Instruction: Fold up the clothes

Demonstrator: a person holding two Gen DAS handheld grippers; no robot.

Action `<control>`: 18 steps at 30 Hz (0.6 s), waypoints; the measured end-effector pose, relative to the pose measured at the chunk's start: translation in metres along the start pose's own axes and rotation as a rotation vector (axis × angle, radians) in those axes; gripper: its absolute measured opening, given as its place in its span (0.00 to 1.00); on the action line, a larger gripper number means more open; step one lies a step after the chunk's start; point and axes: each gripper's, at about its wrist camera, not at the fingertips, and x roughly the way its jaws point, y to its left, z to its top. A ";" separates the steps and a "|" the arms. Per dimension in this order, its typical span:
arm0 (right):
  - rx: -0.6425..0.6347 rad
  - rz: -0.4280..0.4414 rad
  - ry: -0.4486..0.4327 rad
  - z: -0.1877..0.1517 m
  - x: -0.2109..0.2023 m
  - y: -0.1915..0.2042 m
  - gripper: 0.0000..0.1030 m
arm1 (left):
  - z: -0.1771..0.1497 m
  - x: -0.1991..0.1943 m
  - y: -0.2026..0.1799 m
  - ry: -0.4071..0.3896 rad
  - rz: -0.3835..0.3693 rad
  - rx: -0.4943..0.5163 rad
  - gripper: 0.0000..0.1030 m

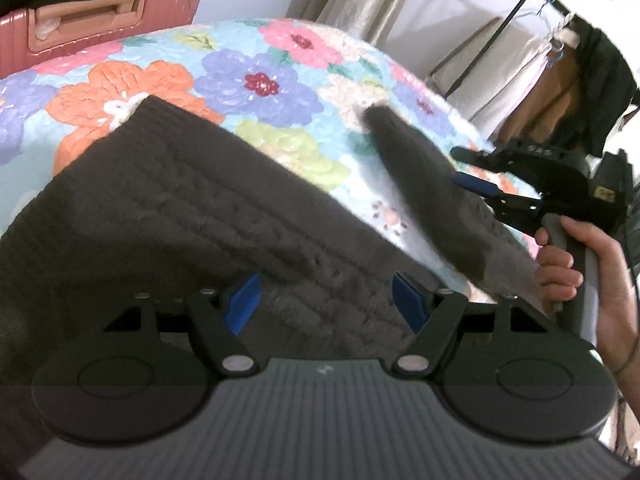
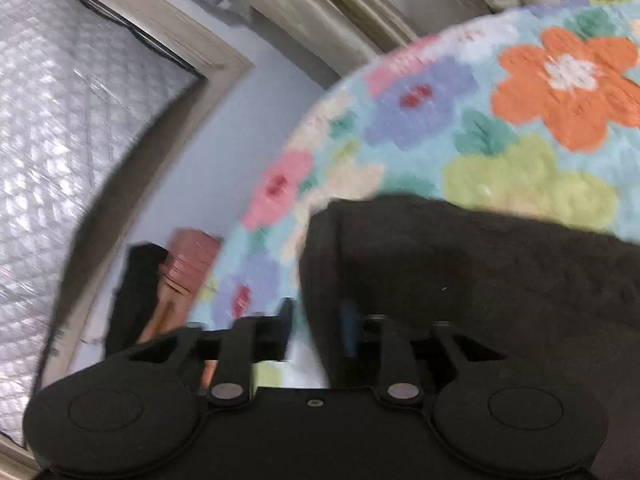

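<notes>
- Sweater (image 1: 168,208): a dark knit top that lies spread on the bed (image 1: 280,136), which has a quilt with big flowers.
- Its body is flat and wide, close under the left gripper (image 1: 324,300).
- One sleeve (image 1: 424,184) sticks up and out to the right, off the quilt. It looks blurry, so I think it is swinging.
- Left gripper: its blue fingers (image 1: 242,302) stand wide apart over the knit. They hold nothing.
- Right gripper (image 2: 316,328): the dark cloth covers one finger, and the picture is blurry. It seems to have hold of the sleeve, but I cannot tell if it is closed.
- From the left camera, a hand (image 1: 576,264) holds the right gripper next to the sleeve's wide end.
- My guess: the sleeve is being folded in over the body.
- To do it well, carry the sleeve low and slow, so it lands flat with no twist.
- Lay it straight across the body, with its edge in line with the side of the sweater.
- The left gripper could press the body down, so the knit does not slide or bunch up.
- Knit is soft and stretchy, so a hard tug would pull it out of shape.
- Pink suitcase (image 1: 100,12) sits past the bed, and clothes hang on a rack (image 1: 568,64) at the right.
</notes>
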 end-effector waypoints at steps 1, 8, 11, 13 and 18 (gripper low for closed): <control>-0.001 0.001 -0.010 -0.005 -0.004 0.001 0.44 | 0.000 -0.001 -0.001 0.005 0.001 0.005 0.70; -0.015 -0.021 -0.031 -0.043 -0.067 0.015 0.44 | -0.004 -0.019 -0.023 0.049 -0.024 0.059 0.71; -0.057 -0.049 -0.059 -0.067 -0.119 0.030 0.45 | -0.012 -0.029 -0.040 0.074 -0.032 0.095 0.71; -0.085 -0.067 -0.077 -0.082 -0.153 0.041 0.48 | -0.018 -0.038 -0.055 0.086 -0.051 0.128 0.71; -0.130 -0.117 -0.108 -0.126 -0.237 0.055 0.49 | -0.043 -0.069 -0.096 0.127 -0.152 0.216 0.71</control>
